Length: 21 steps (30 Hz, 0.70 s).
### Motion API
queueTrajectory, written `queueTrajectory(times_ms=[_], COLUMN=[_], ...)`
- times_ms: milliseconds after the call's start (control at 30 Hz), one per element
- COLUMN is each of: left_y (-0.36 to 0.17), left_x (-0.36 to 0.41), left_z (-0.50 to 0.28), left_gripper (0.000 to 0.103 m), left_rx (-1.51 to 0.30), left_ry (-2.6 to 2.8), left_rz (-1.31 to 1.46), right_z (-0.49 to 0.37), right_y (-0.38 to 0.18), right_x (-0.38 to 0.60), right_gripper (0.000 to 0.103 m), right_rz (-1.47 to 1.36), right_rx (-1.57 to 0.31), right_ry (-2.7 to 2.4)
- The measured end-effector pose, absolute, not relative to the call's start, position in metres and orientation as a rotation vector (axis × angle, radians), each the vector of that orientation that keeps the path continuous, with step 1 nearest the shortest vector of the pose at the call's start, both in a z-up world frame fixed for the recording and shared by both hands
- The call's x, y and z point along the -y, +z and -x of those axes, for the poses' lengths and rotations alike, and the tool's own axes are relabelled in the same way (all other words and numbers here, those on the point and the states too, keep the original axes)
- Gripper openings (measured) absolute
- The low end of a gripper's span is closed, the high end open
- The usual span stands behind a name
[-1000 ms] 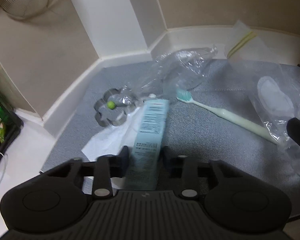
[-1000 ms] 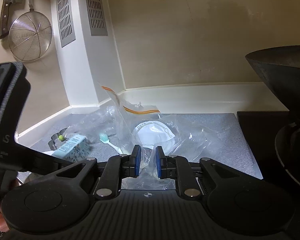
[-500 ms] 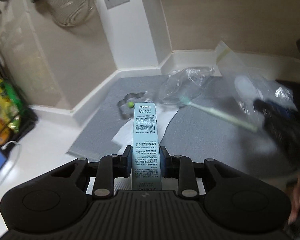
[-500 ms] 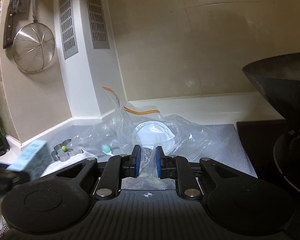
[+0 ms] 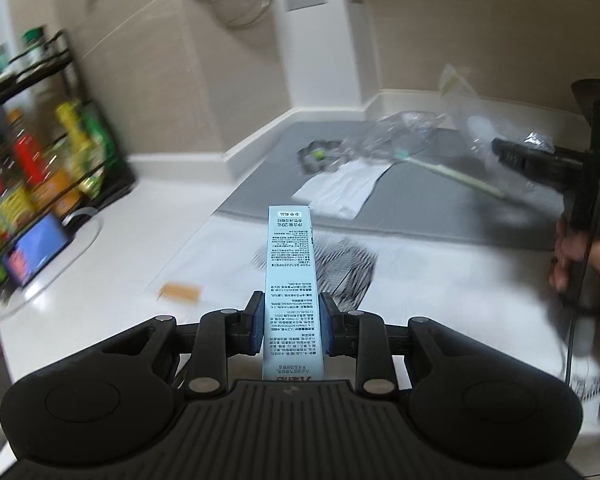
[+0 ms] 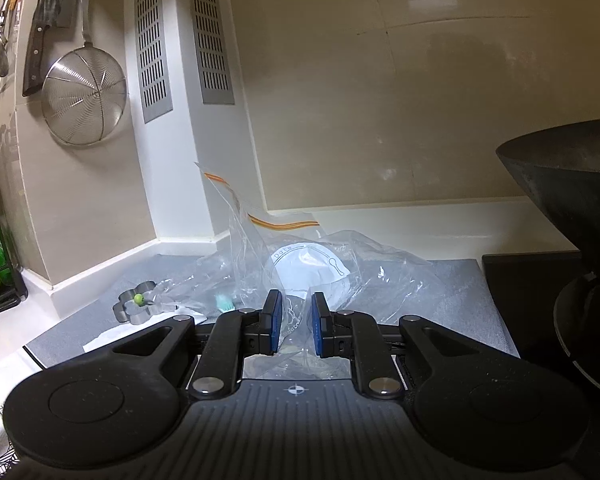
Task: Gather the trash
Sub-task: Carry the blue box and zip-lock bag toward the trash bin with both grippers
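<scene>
— Where the left gripper point(image 5: 291, 322) had hung low over the grey mat point(image 5: 412, 200) a second before, what was different?

— It had pulled back and to the left. The pale blue carton point(image 5: 290, 280) was still clamped between its fingers point(image 5: 256, 322), pointing forward, but now over the white tabletop point(image 5: 120, 264) rather than the mat. A rack of bottles point(image 5: 40, 152) had come into sight on the left, and a black wire basket point(image 5: 348, 268) lay just past the carton.

— And the right gripper point(image 6: 296, 324)?

— Its view had barely changed. Its fingers point(image 6: 274, 320) stood slightly apart with the near edge of the clear zip bag point(image 6: 300, 264) between them. I could not tell whether they pinched the film or merely straddled it. The bag rested on the mat, a white disc printed "Date" showing through it.

— What was left on the mat?

— The toothbrush point(image 5: 452, 174), a crumpled clear wrapper point(image 5: 400, 132), a white paper sheet point(image 5: 340, 190) and a flower-shaped metal cutter point(image 6: 138, 306) with a green ball inside it.

— What was hard to make out?

— The left view was smeared with motion: the bottle labels, the small tan scrap point(image 5: 180, 292) on the tabletop and the basket were all blurred. The carton's near end was hidden behind the gripper body. In the right view only the toothbrush's bristle head showed, and the dark wok point(image 6: 568, 184) was cut off by the frame's right edge.
</scene>
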<state>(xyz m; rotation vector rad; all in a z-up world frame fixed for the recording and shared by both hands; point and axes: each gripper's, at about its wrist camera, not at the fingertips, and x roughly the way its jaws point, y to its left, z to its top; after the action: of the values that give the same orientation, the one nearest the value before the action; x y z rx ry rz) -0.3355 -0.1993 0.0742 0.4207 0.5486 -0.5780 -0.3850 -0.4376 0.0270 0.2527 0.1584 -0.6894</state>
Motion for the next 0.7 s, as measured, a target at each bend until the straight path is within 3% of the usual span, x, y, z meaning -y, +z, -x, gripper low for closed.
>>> queueTrajectory(times_ms=[467, 700], left_y=[0.054, 0.023], left_x=[0.065, 0.026], left_z=[0.375, 0.383], left_gripper=[0.030, 0.030], left_rx=[-0.624, -0.719], left_ry=[-0.401, -0.397], left_rz=[-0.396, -0.355], right_z=[0.408, 0.460], right_y=[0.026, 0.048], right_x=[0.421, 0.345], right_gripper=[0.017, 0.017], right_rz=[-0.191, -0.072], right_rx=[-0.125, -0.070], right_ry=[-0.645, -0.538])
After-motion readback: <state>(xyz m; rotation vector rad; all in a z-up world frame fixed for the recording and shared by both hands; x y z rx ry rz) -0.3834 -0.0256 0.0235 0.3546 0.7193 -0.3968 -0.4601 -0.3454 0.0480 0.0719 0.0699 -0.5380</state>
